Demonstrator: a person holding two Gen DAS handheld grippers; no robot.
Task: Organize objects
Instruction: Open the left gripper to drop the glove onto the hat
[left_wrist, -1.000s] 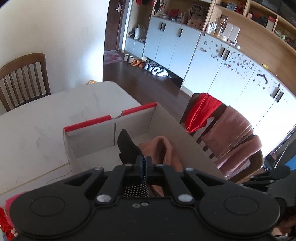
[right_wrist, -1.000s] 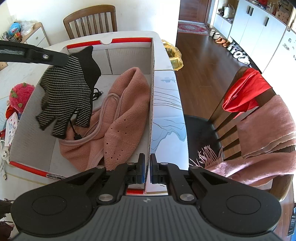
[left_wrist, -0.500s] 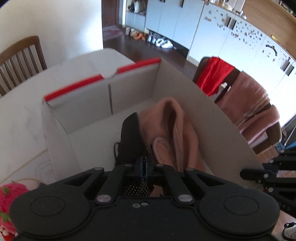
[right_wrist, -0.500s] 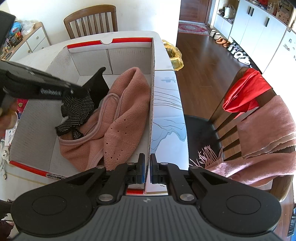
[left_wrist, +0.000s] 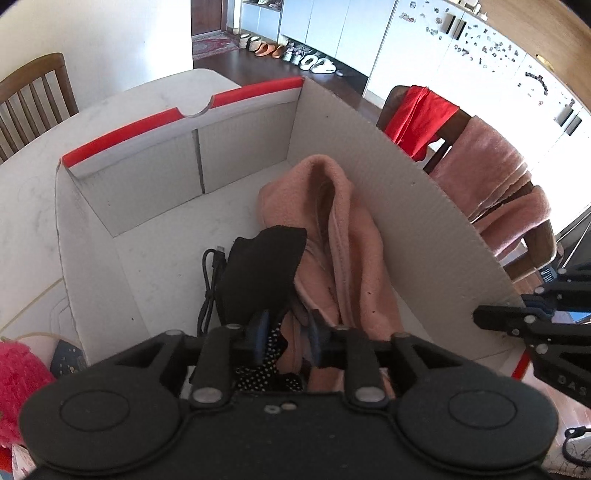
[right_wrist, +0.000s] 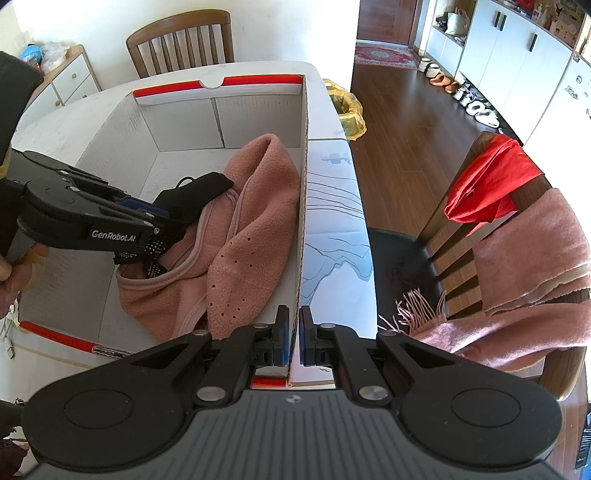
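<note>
An open white cardboard box (left_wrist: 129, 177) (right_wrist: 184, 122) with red rim strips stands on the table. A pink fleece garment (left_wrist: 351, 258) (right_wrist: 251, 240) lies in it against the right wall. A black glove (left_wrist: 262, 266) (right_wrist: 195, 188) with a dotted palm rests on the fleece beside a black cable (left_wrist: 210, 280). My left gripper (left_wrist: 288, 332) (right_wrist: 162, 229) is low inside the box. Its jaws are opening, with the glove's dotted end loose between them. My right gripper (right_wrist: 295, 339) (left_wrist: 517, 321) is shut on the near end of the box's right wall.
A chair at the right carries a red cloth (right_wrist: 487, 184) and a fringed pink scarf (right_wrist: 517, 240). A wooden chair (right_wrist: 181, 40) stands behind the white table (left_wrist: 29, 192). A pink plush toy (left_wrist: 18, 380) lies left of the box. A hand (right_wrist: 7, 273) holds the left gripper.
The left gripper came down into the box with the glove, laid it on the fleece, and its jaws have parted. The right gripper has not moved.
</note>
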